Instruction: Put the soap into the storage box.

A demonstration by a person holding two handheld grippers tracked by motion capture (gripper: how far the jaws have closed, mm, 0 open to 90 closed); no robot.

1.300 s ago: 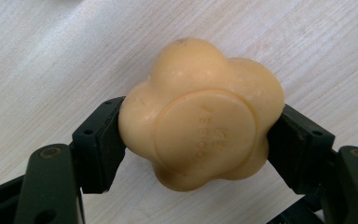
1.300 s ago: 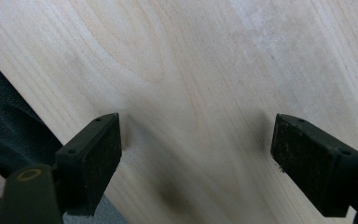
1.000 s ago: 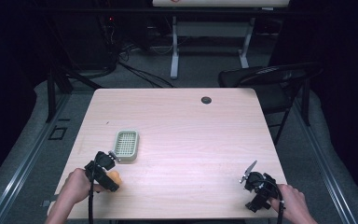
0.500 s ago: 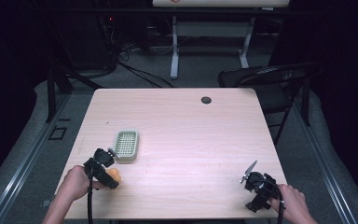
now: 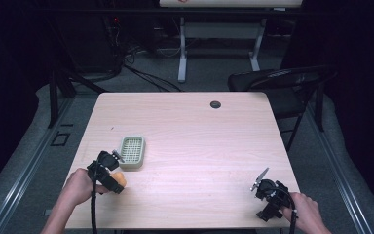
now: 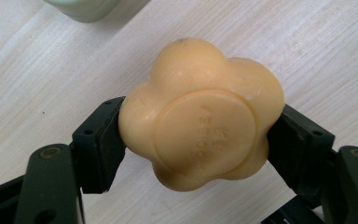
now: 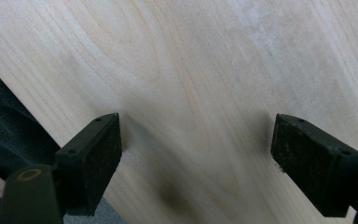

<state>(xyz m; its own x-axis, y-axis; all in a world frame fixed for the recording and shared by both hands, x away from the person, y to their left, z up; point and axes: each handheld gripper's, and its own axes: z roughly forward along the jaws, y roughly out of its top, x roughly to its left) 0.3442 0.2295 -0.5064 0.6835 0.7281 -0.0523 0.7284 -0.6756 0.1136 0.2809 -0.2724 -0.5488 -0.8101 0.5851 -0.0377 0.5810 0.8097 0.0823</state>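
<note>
Near the front left of the pale wooden surface (image 5: 190, 131), the left claw (image 6: 193, 140) is clenched on a peach-coloured, flower-shaped bar of soap (image 6: 198, 112), one pad on each side. The soap sits just beside the pale green slotted soap dish (image 5: 132, 151). Its rounded lobes look slick, so I judge a loose or off-centre squeeze could let it squirt free. At the front right, the right claw (image 7: 196, 154) is released, holding nothing, low over bare wood.

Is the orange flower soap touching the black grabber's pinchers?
Touching. In the left gripper view, both black jaws of the left gripper press against opposite sides of the orange flower soap, with no gap on either side.
</note>
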